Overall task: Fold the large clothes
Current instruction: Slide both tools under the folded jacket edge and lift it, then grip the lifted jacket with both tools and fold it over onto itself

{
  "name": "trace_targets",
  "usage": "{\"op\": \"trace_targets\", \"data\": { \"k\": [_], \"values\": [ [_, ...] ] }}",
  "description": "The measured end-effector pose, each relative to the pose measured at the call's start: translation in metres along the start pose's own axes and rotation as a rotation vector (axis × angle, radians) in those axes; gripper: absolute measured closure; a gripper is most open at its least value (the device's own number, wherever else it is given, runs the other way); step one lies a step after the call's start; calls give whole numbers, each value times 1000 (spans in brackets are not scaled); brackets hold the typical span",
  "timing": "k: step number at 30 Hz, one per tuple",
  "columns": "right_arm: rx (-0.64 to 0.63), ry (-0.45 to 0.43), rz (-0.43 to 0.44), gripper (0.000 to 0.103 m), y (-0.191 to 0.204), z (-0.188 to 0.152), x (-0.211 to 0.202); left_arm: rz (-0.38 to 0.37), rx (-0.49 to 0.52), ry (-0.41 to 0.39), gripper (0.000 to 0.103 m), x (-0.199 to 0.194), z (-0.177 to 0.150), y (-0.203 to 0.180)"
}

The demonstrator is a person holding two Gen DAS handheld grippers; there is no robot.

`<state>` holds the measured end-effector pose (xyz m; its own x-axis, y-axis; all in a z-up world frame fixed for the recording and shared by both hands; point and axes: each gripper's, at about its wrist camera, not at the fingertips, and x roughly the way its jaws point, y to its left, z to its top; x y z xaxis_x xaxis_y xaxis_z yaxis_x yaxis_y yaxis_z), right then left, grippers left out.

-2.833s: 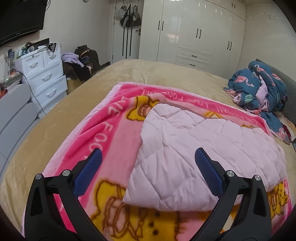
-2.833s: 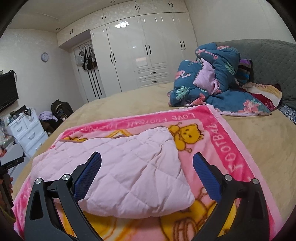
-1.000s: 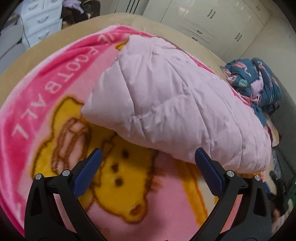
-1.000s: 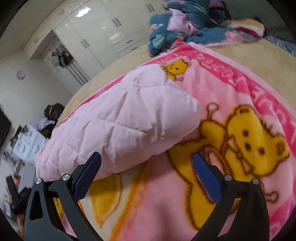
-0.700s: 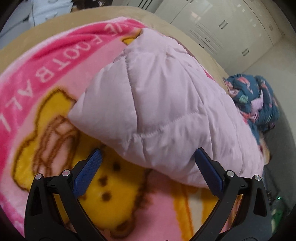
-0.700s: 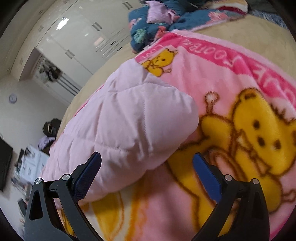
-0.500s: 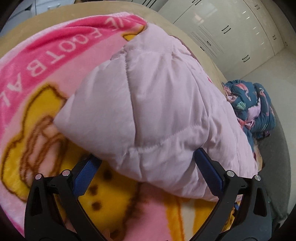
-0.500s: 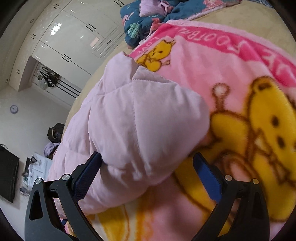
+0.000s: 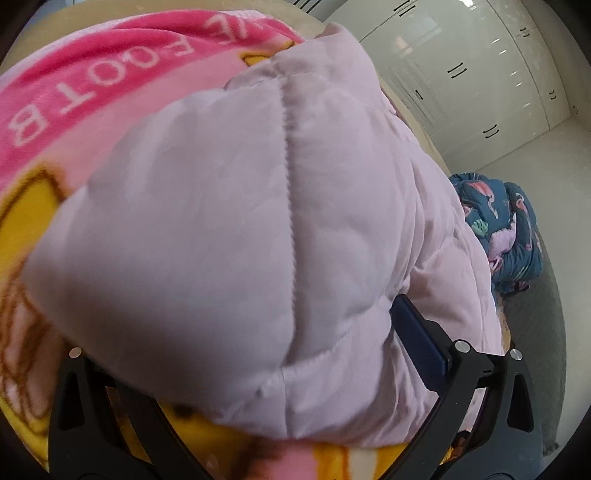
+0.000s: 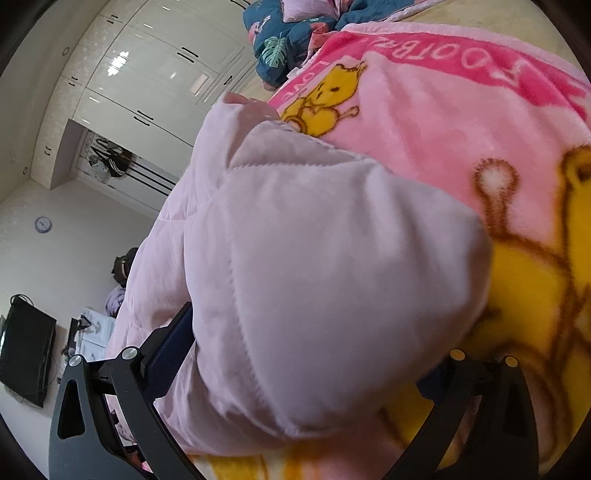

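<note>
A bed (image 10: 509,14) covered in a tan spread is carrying everything in view. A pink fleece blanket (image 10: 443,122), printed with yellow cartoon bears and a deep-pink border of white lettering, is lying flat on the spread; in the left wrist view the same blanket (image 9: 110,92) is filling the left side, and the bare edge of the bed (image 9: 48,33) is showing beyond its border at upper left. A heap of dark blue patterned bedding (image 10: 291,40) is sitting on the spread just past the blanket's far border, and is appearing again at the right of the left wrist view (image 9: 513,236)
</note>
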<state>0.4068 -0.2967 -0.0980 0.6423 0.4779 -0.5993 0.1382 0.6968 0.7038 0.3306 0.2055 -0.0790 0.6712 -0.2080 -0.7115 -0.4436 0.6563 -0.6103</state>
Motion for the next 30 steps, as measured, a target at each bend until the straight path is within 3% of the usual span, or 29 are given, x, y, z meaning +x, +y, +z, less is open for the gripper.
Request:
{"op": "trace_targets", "data": {
  "k": [6,9,11,13,14,16,17,23,30],
  "values": [
    [-37,-3,-4,4,7,4,7,-19,1,-16,8,12,6,-6],
    [-75,-4,3,13,11,5,8,-4,25,-33,9,11,7,-9],
    [-134,-14,-2,30,20,6,6,14,70,-57,19,7,7,-18],
    [-215,-31,-7,45,30,6,0,39,139,-90,44,-1,6,-31],
    [-256,-38,-14,54,37,5,-4,48,168,-102,50,-5,5,-36],
    [-361,-64,-36,63,57,2,-13,73,241,-134,66,-17,2,-53],
    [-403,-76,-45,66,65,0,-16,85,276,-152,68,-25,0,-61],
    [-642,-146,-62,70,117,-22,-53,108,384,-216,73,-67,-7,-84],
    [-770,-193,-29,71,141,-55,-107,87,456,-248,73,-118,-31,-92]
  ]
}}
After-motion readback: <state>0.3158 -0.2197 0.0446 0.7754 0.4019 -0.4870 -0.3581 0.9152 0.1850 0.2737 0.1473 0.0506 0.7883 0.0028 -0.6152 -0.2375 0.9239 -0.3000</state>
